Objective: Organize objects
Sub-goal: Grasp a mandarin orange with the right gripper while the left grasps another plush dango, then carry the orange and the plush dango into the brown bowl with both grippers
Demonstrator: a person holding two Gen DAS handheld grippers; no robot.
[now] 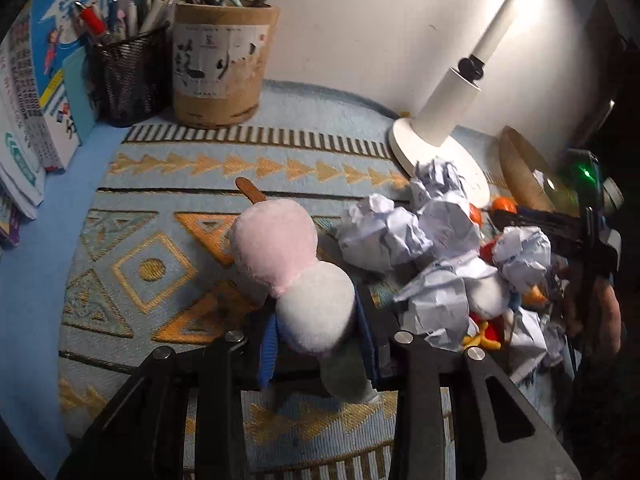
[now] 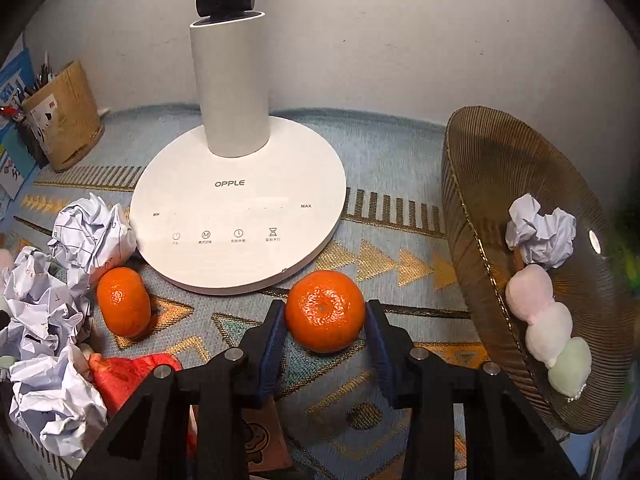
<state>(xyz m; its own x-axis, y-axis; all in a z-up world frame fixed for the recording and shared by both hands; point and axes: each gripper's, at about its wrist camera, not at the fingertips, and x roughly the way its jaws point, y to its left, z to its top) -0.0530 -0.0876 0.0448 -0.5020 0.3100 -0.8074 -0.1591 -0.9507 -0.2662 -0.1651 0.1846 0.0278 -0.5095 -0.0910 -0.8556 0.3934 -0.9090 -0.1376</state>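
Plush dumplings on a stick, pink, white and green, sit between the blue fingers of the left gripper, which is clamped on the white ball above the patterned mat. To the right, near the lamp base, an orange lies on the mat between the right gripper's fingers, both pads touching its sides. A second orange rests further left, beside crumpled paper.

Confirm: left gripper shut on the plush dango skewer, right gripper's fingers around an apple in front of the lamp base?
Not an apple. The right wrist view shows the right gripper around a tangerine in front of the lamp base. The left gripper is shut on the plush dango skewer, as stated.
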